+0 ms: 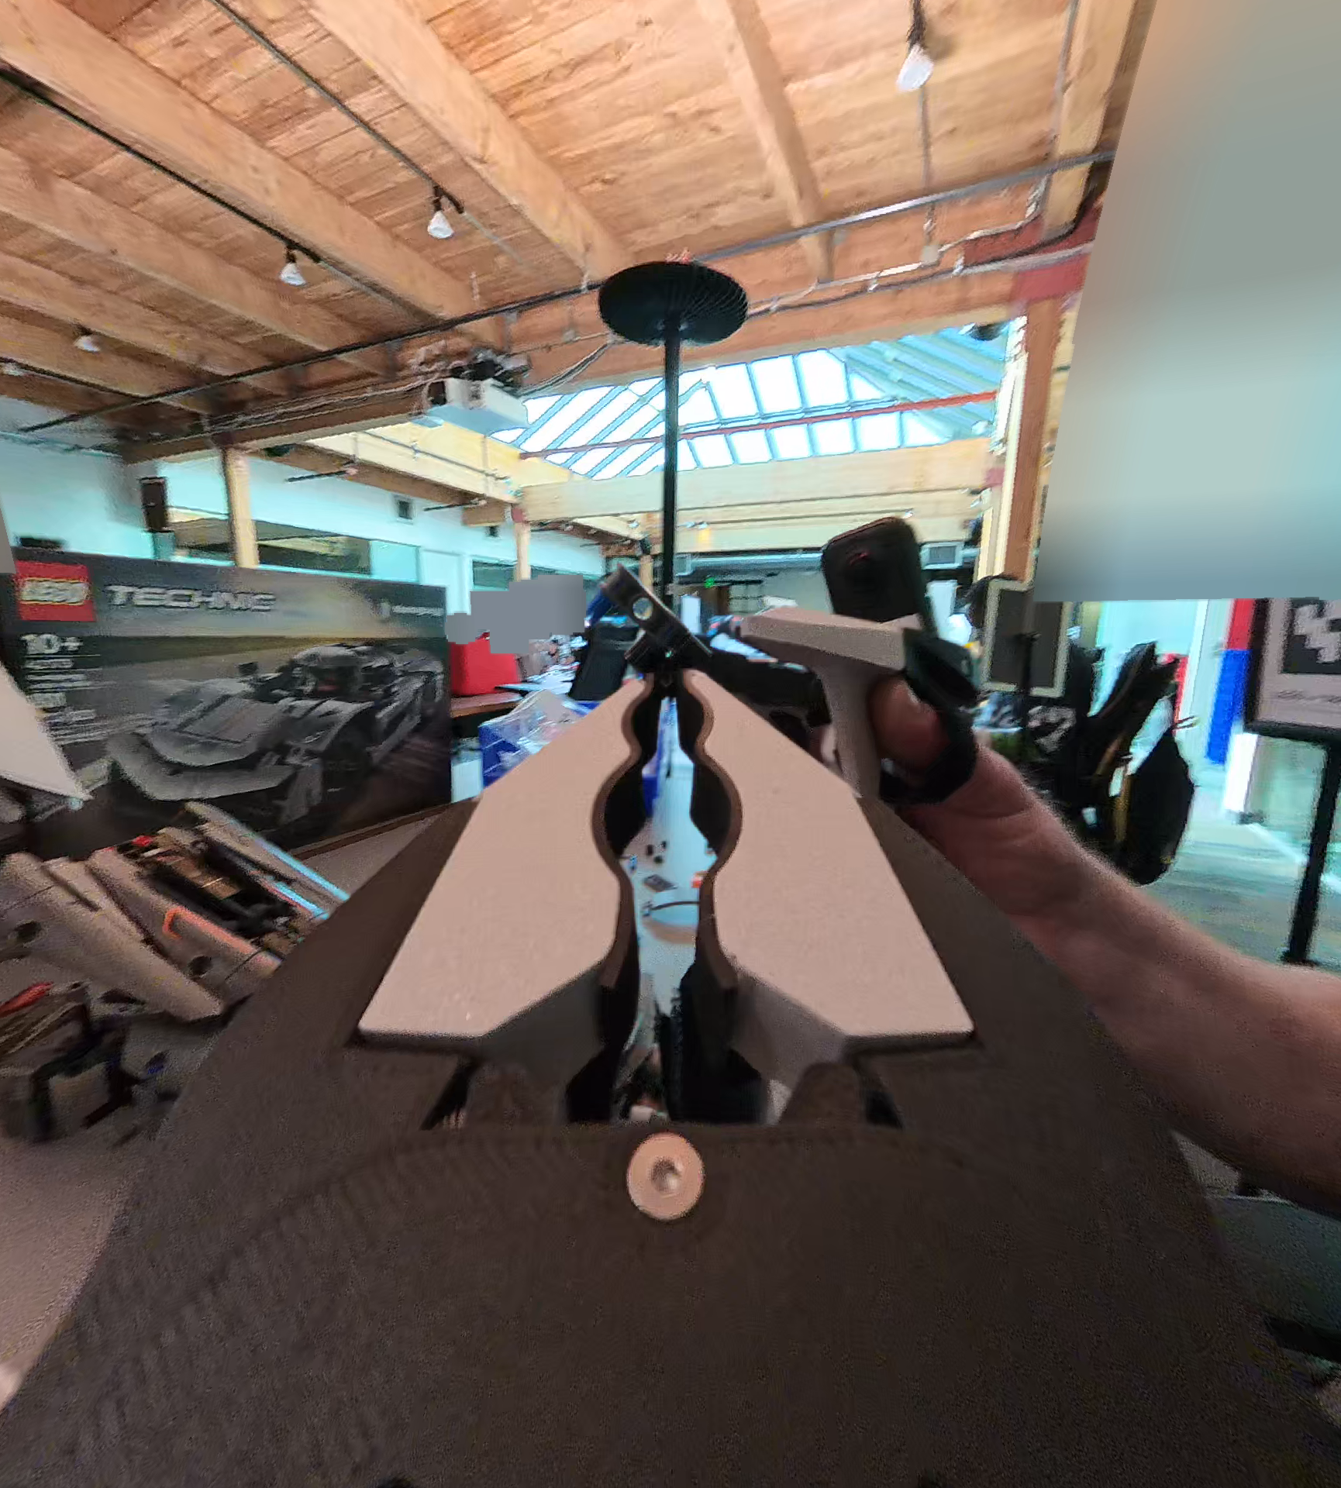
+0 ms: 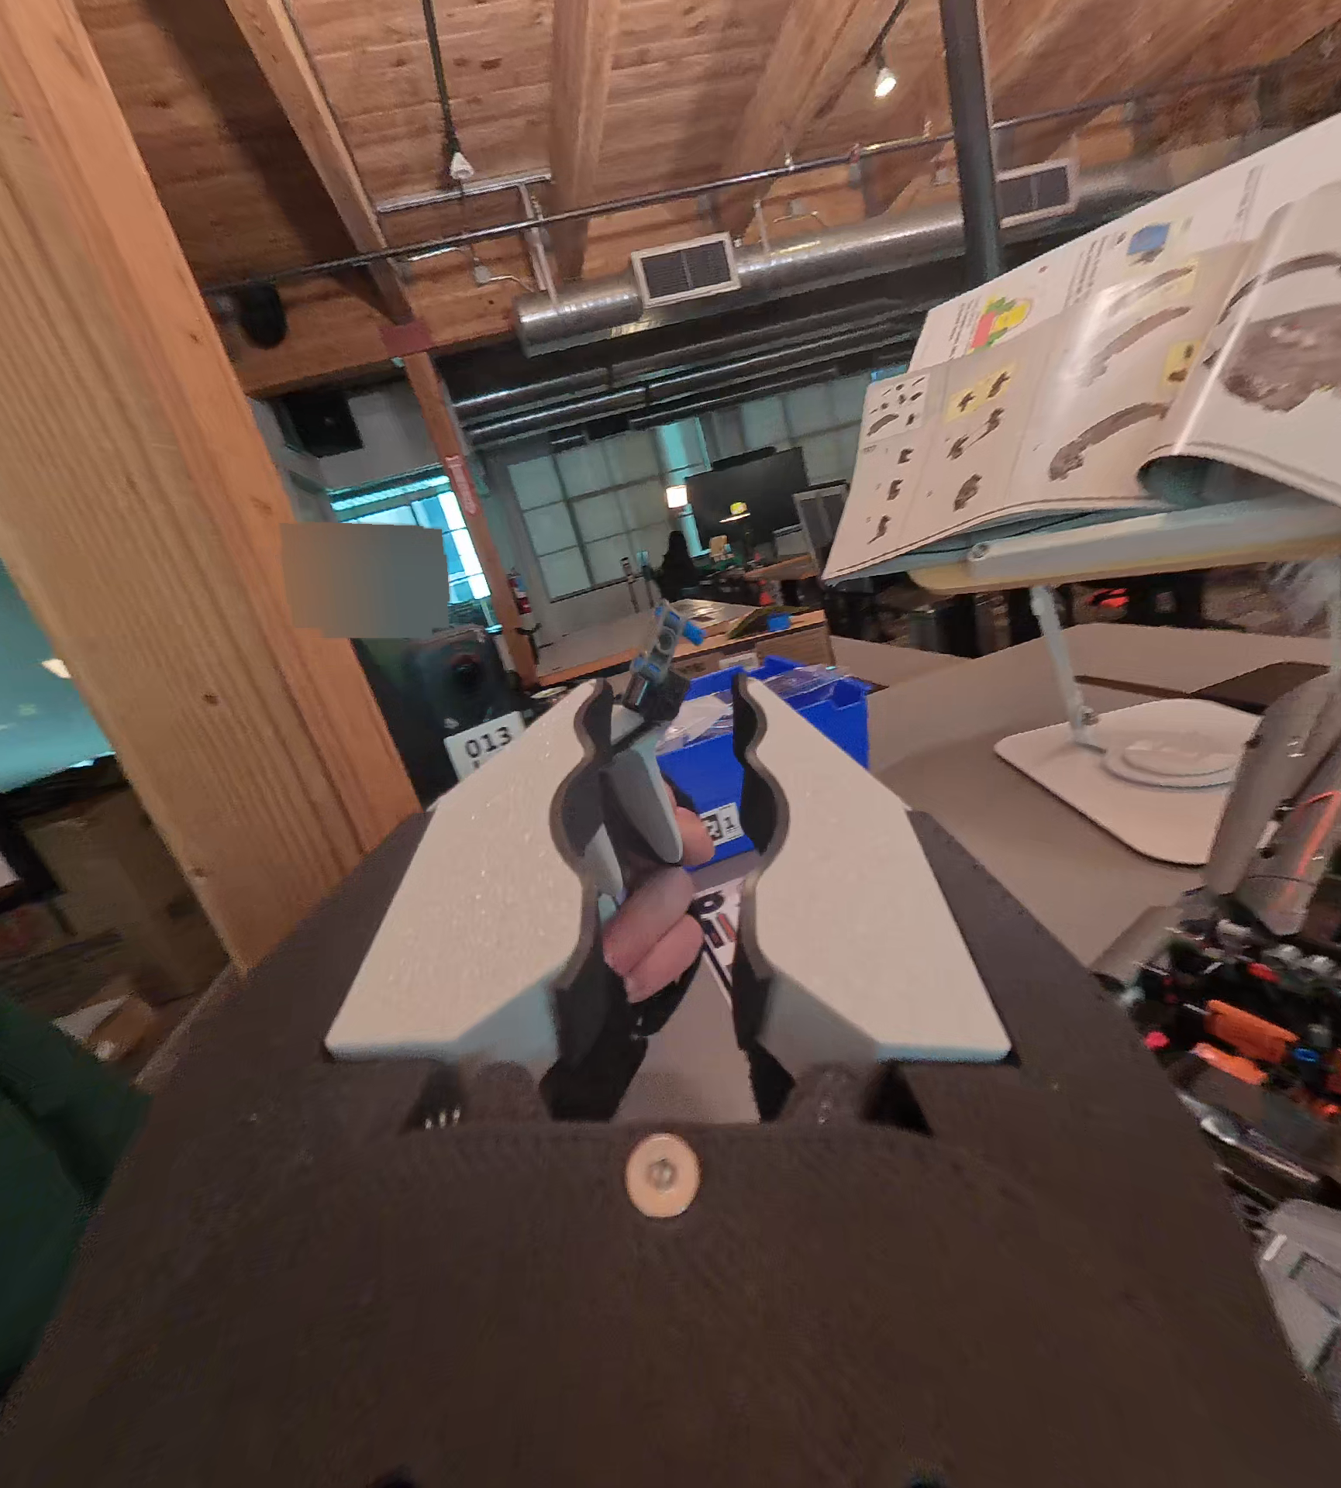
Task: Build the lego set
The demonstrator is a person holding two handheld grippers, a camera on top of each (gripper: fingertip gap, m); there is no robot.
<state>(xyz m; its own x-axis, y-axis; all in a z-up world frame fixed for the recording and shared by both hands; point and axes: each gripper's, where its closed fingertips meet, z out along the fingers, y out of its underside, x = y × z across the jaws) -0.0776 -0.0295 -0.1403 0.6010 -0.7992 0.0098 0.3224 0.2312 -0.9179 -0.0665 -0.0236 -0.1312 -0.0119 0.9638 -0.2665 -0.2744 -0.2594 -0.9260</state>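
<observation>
**Small Technic sub-assembly held aloft; car body parked on table**

- Car model [image 1: 160,910]: largest piece, grey panelled body with orange and black internals, lying on the grey table [image 1: 23,1232] to the left in the left wrist view. Judged rigid overall but heavy for pin joints; panels likely pop off if squeezed. Best taken by the frame beams, low and from both sides, not by the curved shell.
- Set box [image 1: 248,684]: stood upright behind the model; light card, not to be gripped.
- Small sub-assembly [image 1: 651,628]: black pieces with a pale round pin end, pinched at the very tips of the left gripper [image 1: 663,684], whose jaws are clamped on it. Judged light, stiff, slick plastic; a tip pinch on a narrow part could let it pivot. A hold across flat beam faces is judged safer.
- Right gripper [image 2: 671,708]: jaws parted, nothing between them.

View differences:
- Right wrist view alone shows the instruction booklet [image 2: 1054,386] open on a white stand [image 2: 1134,765], a blue bin [image 2: 804,717], the blue-and-grey colouring of the sub-assembly [image 2: 663,652], and the model's open orange-and-black interior [image 2: 1295,1006].
- Left wrist view alone shows the box and the hand [image 1: 965,773] on the other gripper's handle.
</observation>
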